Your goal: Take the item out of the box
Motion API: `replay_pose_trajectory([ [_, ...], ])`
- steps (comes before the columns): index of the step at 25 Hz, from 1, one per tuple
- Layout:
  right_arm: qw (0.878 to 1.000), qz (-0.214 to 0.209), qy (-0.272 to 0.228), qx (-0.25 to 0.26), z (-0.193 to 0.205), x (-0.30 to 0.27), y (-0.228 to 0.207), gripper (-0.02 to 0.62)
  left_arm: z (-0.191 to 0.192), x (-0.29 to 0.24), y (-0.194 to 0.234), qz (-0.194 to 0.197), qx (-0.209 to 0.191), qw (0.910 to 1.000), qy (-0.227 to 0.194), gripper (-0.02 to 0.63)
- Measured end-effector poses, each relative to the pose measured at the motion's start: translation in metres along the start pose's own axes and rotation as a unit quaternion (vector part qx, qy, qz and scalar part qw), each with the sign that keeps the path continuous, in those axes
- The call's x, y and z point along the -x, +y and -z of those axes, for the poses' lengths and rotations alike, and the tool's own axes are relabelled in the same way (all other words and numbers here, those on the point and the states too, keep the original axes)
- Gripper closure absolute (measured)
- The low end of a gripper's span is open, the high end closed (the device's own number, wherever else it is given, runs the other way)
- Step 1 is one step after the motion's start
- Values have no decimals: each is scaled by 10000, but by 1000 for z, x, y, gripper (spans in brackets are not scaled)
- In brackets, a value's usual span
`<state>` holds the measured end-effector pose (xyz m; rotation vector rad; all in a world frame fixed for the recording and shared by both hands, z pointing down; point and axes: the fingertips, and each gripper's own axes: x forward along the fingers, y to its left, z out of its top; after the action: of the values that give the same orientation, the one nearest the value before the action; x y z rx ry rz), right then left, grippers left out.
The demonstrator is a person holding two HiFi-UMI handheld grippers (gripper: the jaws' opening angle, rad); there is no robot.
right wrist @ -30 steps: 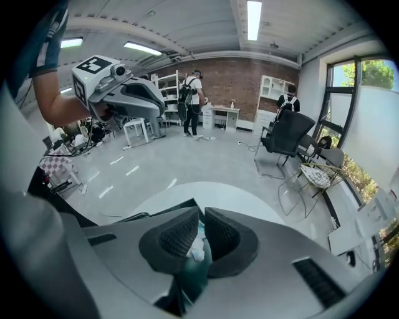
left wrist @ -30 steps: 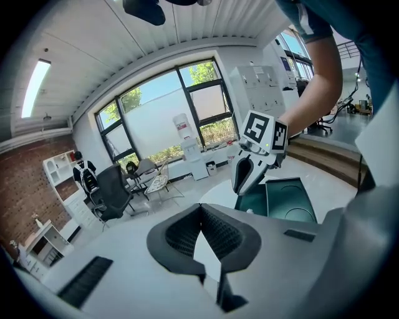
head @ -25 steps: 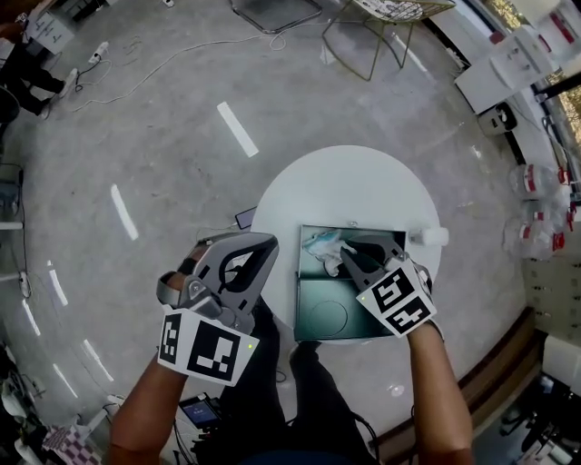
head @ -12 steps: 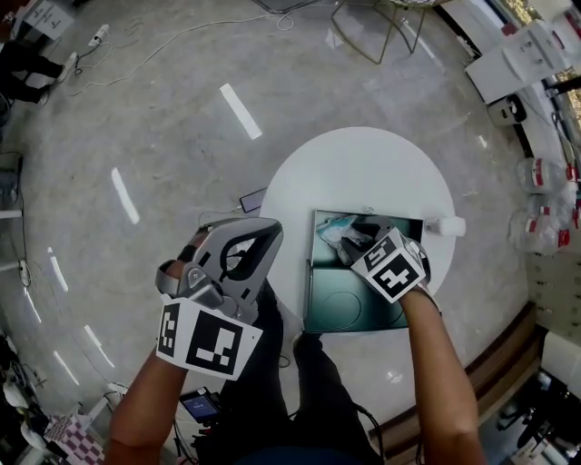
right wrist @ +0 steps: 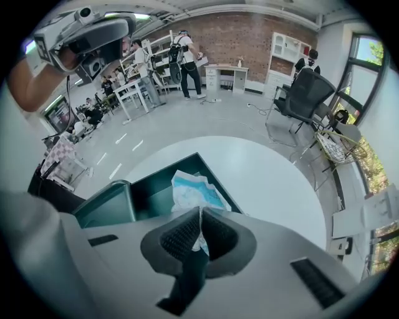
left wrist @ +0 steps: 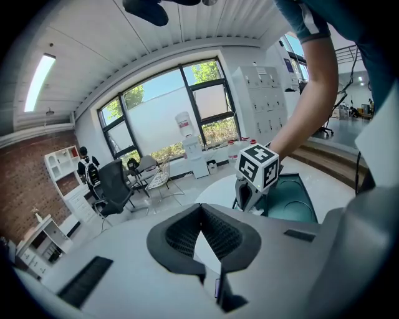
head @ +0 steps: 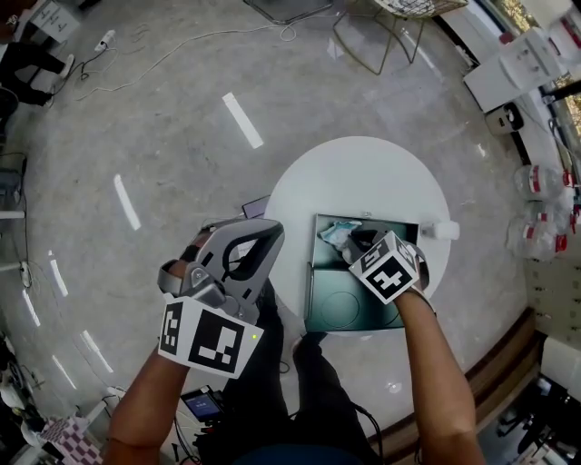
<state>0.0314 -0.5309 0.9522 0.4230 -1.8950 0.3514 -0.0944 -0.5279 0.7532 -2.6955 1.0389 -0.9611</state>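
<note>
A dark green open box (head: 327,309) lies on the round white table (head: 363,177). A crumpled white and blue packet (head: 338,234) sits in its far left corner. My right gripper (head: 361,243) points steeply down into the box, its marker cube hiding the tips in the head view. In the right gripper view its jaws have just been closing, and my right gripper (right wrist: 200,212) is shut on the near edge of the packet (right wrist: 193,194). My left gripper (head: 269,232) hovers left of the table, shut with nothing in it (left wrist: 201,207).
A small white bottle (head: 438,230) lies at the table's right edge beside the box. A dark phone (head: 255,207) shows at the table's left rim. A wire chair (head: 381,18) stands on the concrete floor beyond the table. People work at desks in the background.
My right gripper has sunk and tipped steeper into the box's far end, onto the packet. The left gripper has stayed about where it was.
</note>
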Motion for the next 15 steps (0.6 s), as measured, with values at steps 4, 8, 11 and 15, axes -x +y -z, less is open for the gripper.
replay_pose_trajectory([
  [4, 9991, 239, -337, -76, -13, 37, 0, 552, -20, 17, 3, -83, -93, 9999, -37, 588],
  [8, 9975, 353, -572, -194, -27, 81, 8, 552, -48, 42, 8, -154, -190, 9997, -90, 588],
  [11, 9955, 467, -782, -243, -40, 128, 0, 552, -84, 57, 16, -216, -265, 9993, -127, 588],
  [15, 9919, 626, -1073, -262, -46, 191, -8, 552, -132, 74, 15, -289, -334, 9989, -185, 588],
])
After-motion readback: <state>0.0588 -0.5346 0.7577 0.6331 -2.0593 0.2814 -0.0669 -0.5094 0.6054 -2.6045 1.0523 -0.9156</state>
